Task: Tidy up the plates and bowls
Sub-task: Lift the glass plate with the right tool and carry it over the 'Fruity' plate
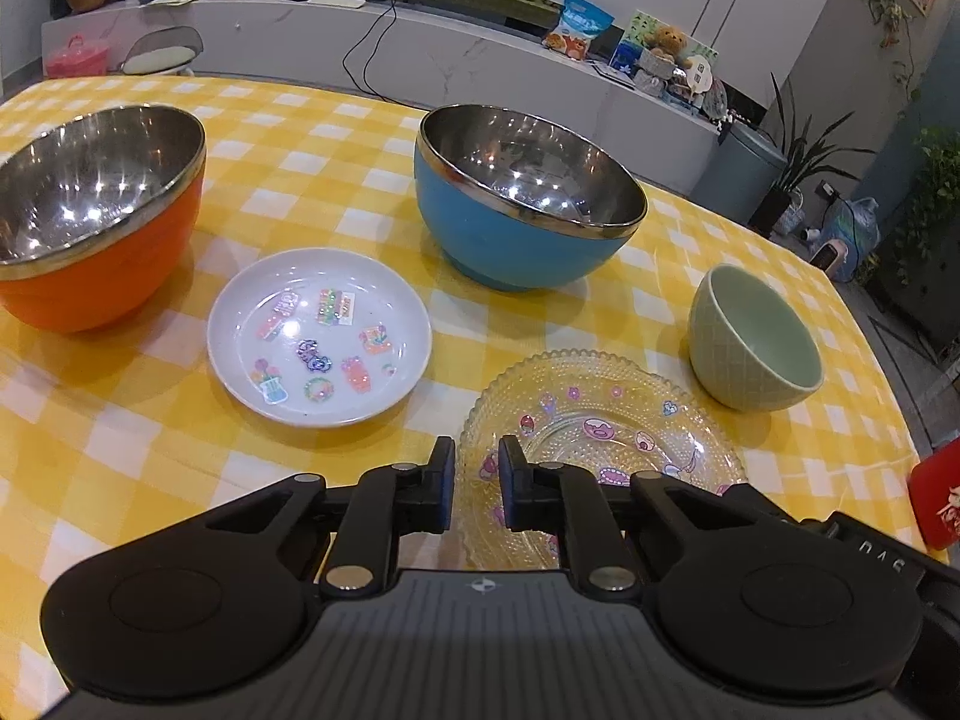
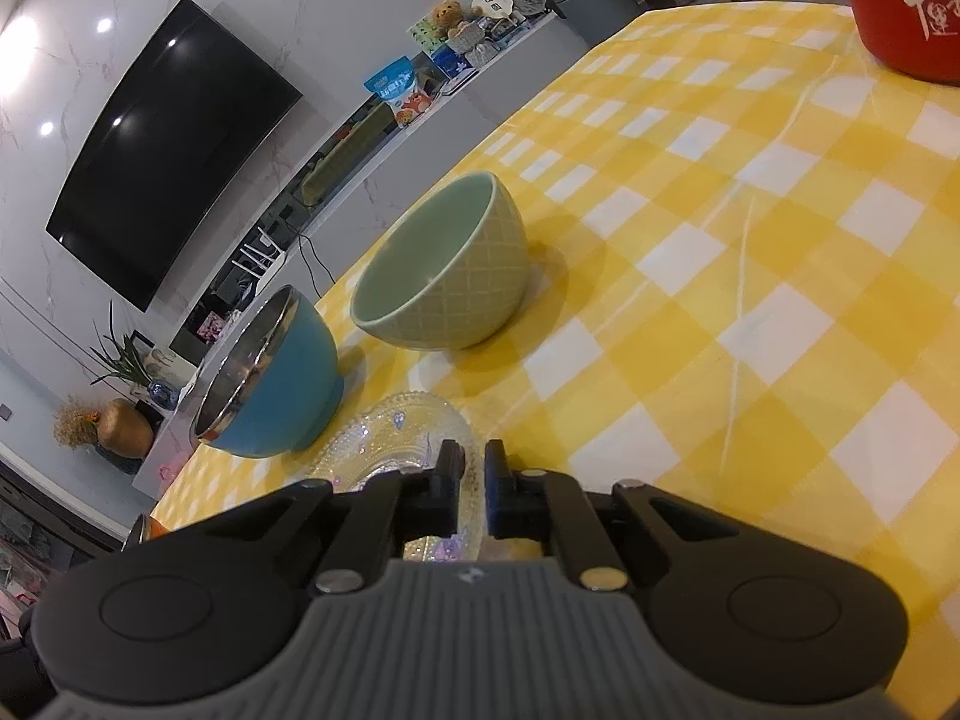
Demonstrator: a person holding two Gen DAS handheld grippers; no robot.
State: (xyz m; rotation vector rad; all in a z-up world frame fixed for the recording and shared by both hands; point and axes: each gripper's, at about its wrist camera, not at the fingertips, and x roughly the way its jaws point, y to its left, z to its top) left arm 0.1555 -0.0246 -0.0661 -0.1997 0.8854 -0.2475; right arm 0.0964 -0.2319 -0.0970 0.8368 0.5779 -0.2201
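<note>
Our left gripper [image 1: 475,483] sits over the near-left rim of the glass plate [image 1: 606,438], its jaws narrowed around the edge; whether the pads truly bite it we cannot tell. Our right gripper [image 2: 473,483] is drawn almost together, apparently pinching the plate's opposite rim, seen in the slim gap between the pads.

The plate is clear pressed glass, beaded all over, scalloped at the edge, with small pink cartoon motifs. Just left of it lies the white plate [image 1: 319,336], smooth, shallow and glossy, dotted with coloured stickers. To the right stands the green bowl [image 1: 755,339], a matte ceramic with a fine lattice relief. Farther off are the blue bowl [image 1: 528,198] and, at far left, the orange bowl [image 1: 90,210], both deep, coloured outside and lined in mirror-bright steel. All rest on a yellow-and-white checked cloth [image 1: 336,180].

We judge the work barely begun: nothing is stacked, every piece stands apart, and the plates and bowls all remain to be grouped.
</note>
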